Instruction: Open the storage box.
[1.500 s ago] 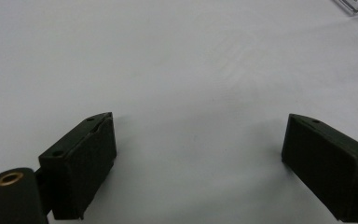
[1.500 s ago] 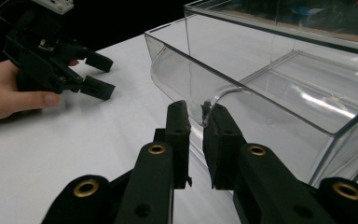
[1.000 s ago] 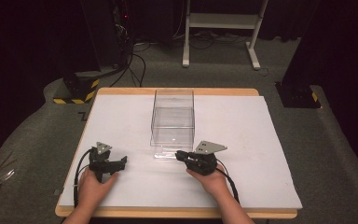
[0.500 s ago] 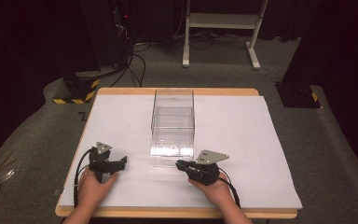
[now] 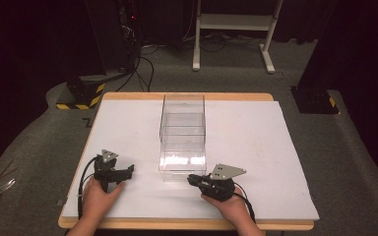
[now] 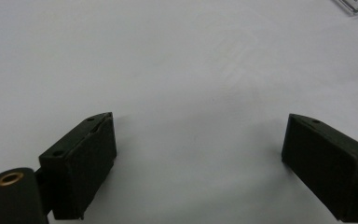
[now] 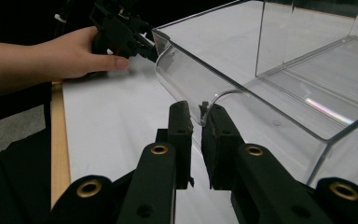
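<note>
Box: we see a clear, rectangular plastic box (image 5: 183, 132) with an open top, standing upright on the white sheet (image 5: 256, 147) that covers the worktop (image 5: 236, 97). It sits about midway between the left and right edges, its long side running from near to far.

Box interior: a clear divider crosses it, and we see nothing inside either part.

Right claw (image 5: 191, 179): we hold it in the right hand (image 5: 230, 206), low over the sheet, just near of the box's near right corner and pointing left. In the right gripper view (image 7: 200, 116) its two black jaws stand narrow, with a slim gap between them. The curved cut-out lip of the box's near wall meets the tips; we cannot tell whether the pads actually pinch it.

Left claw (image 5: 128, 169): we hold it in the left hand (image 5: 98, 194), near the left edge of the sheet and well apart from the box, pointing right. In the left gripper view (image 6: 198, 149) its jaws stand wide with bare white sheet between them.

Cross view: in the right gripper view we see the left hand (image 7: 70, 53) and its gripper beyond the box's curved corner.

Surroundings: grey carpet (image 5: 354, 162) lies around the worktop, a white metal stand (image 5: 234, 29) rises at the far side, and black cables (image 5: 142, 64) trail at far left.
</note>
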Tool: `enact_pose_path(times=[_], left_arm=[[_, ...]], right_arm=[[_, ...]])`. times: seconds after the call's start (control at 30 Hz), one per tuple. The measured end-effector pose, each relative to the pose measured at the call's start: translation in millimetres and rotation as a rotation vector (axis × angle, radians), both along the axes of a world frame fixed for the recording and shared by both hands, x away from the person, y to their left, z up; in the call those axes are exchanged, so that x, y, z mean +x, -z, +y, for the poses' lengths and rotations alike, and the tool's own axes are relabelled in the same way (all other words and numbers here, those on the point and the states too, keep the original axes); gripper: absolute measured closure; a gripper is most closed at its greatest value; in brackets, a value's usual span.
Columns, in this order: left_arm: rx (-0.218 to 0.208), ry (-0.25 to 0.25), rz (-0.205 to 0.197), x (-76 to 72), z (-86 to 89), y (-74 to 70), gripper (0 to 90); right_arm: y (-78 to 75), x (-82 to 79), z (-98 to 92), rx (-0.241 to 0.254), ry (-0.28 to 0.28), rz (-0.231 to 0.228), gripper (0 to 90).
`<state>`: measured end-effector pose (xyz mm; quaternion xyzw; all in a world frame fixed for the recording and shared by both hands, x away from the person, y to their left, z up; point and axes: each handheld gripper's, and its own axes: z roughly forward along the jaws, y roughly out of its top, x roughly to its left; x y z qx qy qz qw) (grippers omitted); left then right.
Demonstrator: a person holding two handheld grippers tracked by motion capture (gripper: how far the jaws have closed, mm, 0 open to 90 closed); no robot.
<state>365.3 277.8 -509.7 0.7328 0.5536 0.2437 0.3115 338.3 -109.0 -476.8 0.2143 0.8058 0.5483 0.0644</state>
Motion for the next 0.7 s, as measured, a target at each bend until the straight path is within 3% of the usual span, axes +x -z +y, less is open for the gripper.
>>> enact_pose_path(times=[0.53, 0.7], left_arm=[[0.0, 0.0, 0.0, 0.0, 0.0, 0.0, 10.3], [0.0, 0.0, 0.0, 0.0, 0.0, 0.0, 10.3]], right_arm=[[-0.6, -7.8, -2.2, -0.007, -0.026, -0.001, 82.2], [-4.3, -9.0, -2.6, -0.025, -0.028, -0.013, 77.3]])
